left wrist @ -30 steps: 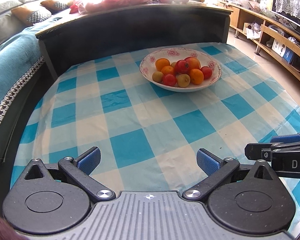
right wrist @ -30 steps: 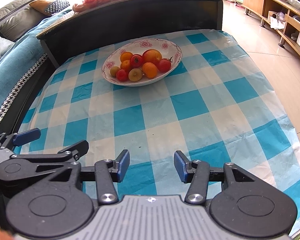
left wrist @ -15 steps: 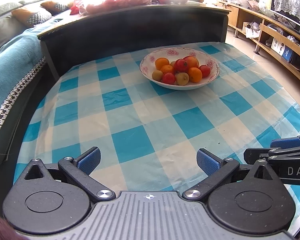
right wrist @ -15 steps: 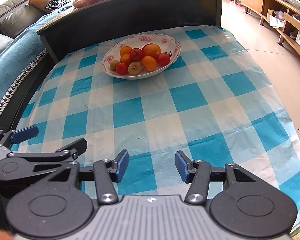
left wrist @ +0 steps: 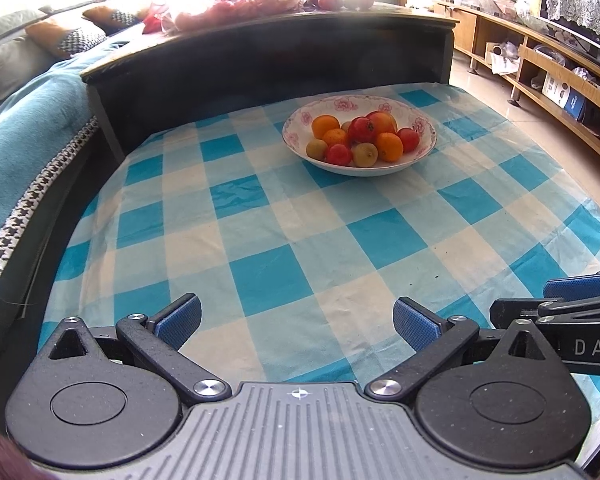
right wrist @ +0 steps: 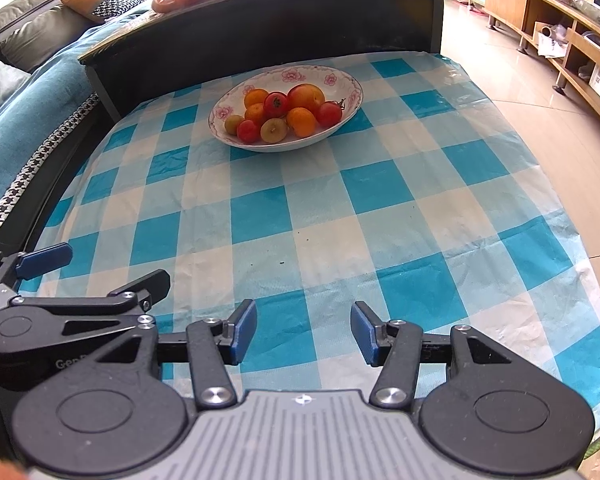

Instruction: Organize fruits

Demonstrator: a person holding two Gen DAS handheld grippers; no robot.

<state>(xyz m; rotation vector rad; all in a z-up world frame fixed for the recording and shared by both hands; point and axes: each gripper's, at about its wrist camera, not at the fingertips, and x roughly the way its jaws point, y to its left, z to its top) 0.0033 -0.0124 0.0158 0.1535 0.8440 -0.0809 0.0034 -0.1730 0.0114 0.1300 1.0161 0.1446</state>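
A white flowered bowl (left wrist: 420,148) (right wrist: 340,80) stands at the far end of a blue-and-white checked tablecloth (left wrist: 268,240) (right wrist: 340,220). It holds several fruits: oranges (left wrist: 326,126) (right wrist: 301,121), red tomatoes (left wrist: 362,130) (right wrist: 276,104), a peach (right wrist: 306,96) and yellow-green fruits (left wrist: 365,155) (right wrist: 274,130). My left gripper (left wrist: 298,318) is open over the near cloth, nothing between its fingers. My right gripper (right wrist: 304,332) is also open and empty, its jaws narrower. Each gripper shows at the edge of the other's view, side by side.
A dark raised counter (left wrist: 260,52) (right wrist: 260,12) with bagged fruit (left wrist: 240,4) rises behind the table. A sofa with a teal throw (left wrist: 16,132) lies to the left. Tiled floor (right wrist: 520,60) and wooden shelving (left wrist: 560,80) are on the right.
Both views have pulled back slightly from the bowl, which now looks a little farther and higher in the frame. Neither gripper has taken hold of anything.
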